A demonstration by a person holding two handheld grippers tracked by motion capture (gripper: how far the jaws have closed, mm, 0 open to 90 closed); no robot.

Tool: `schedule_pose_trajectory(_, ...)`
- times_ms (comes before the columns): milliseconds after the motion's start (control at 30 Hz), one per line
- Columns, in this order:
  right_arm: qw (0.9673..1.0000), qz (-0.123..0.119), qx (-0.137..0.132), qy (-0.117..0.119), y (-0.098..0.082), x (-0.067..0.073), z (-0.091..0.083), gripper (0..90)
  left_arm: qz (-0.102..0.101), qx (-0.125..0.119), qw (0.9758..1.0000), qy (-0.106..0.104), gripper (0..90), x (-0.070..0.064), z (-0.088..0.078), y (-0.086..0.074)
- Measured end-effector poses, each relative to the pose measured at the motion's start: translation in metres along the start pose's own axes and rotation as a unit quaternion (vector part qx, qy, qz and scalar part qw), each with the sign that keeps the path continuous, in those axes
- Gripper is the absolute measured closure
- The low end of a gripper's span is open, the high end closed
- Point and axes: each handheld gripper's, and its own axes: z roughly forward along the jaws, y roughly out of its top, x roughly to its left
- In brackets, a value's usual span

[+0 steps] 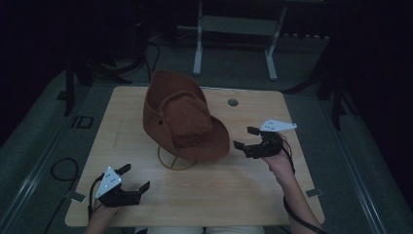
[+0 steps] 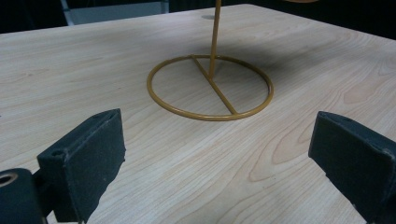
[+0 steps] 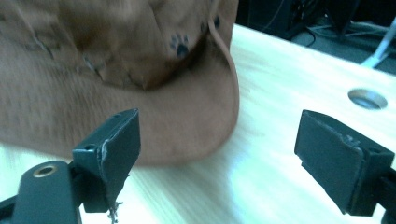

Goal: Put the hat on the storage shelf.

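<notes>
Two grippers, left (image 1: pixel 130 177) and right (image 1: pixel 246 138), are held open; the hat (image 1: pixel 182 119) on its stand (image 2: pixel 210 86) is approached, its brim likely gripped next.

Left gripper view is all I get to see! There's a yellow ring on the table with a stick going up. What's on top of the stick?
Observer: A brown hat sits on that wire stand, tilted, with its brim hanging low toward the right tongs.
Operator: Does the hat have any pictures on it?
Observer: Yes, the right gripper view shows a small dark paw print near the brim.
Operator: Are the other tongs grabbing the hat?
Observer: No. The right tongs are open, just beside the brim's edge, holding nothing.
Operator: Is there anything else on the table?
Observer: A small round hole in the tabletop, behind the hat.
</notes>
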Motion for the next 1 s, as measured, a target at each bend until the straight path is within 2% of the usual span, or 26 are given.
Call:
schedule_pose_trajectory(267,0.9999,0.004,0.016,-0.002,-0.035,-0.003,-0.006,14.3,-0.002,-0.001,1.0000,-0.002,4.4,0.000,0.000,0.000)
schedule_pose_trajectory(400,0.9999,0.007,0.015,-0.001,-0.050,-0.005,-0.008,14.3,0.001,0.001,1.0000,0.000,4.4,-0.001,0.001,0.000)
schedule_pose_trajectory(433,0.9998,0.011,0.015,0.001,-0.054,-0.006,-0.008,15.8,0.002,0.001,1.0000,0.000,4.4,-0.001,0.001,0.000)
schedule_pose_trajectory(500,0.9986,0.031,0.039,0.018,-0.062,-0.005,-0.008,17.7,0.001,0.001,1.0000,-0.001,4.4,-0.001,0.001,0.000)
schedule_pose_trajectory(567,0.9988,0.015,0.046,0.011,-0.070,-0.003,-0.007,15.8,0.002,0.002,1.0000,-0.001,4.4,-0.001,0.001,0.000)
schedule_pose_trajectory(767,0.9987,0.022,0.043,0.013,-0.091,-0.004,-0.007,14.3,-0.001,0.000,1.0000,0.000,4.4,-0.001,0.001,0.000)
schedule_pose_trajectory(833,0.9988,0.013,0.046,0.009,-0.097,-0.005,-0.007,13.8,0.000,0.001,1.0000,0.000,4.4,-0.001,0.001,0.000)
schedule_pose_trajectory(1000,0.9988,0.009,0.048,0.002,-0.109,-0.007,-0.011,13.3,0.000,0.002,1.0000,0.000,4.4,-0.001,0.001,0.000)
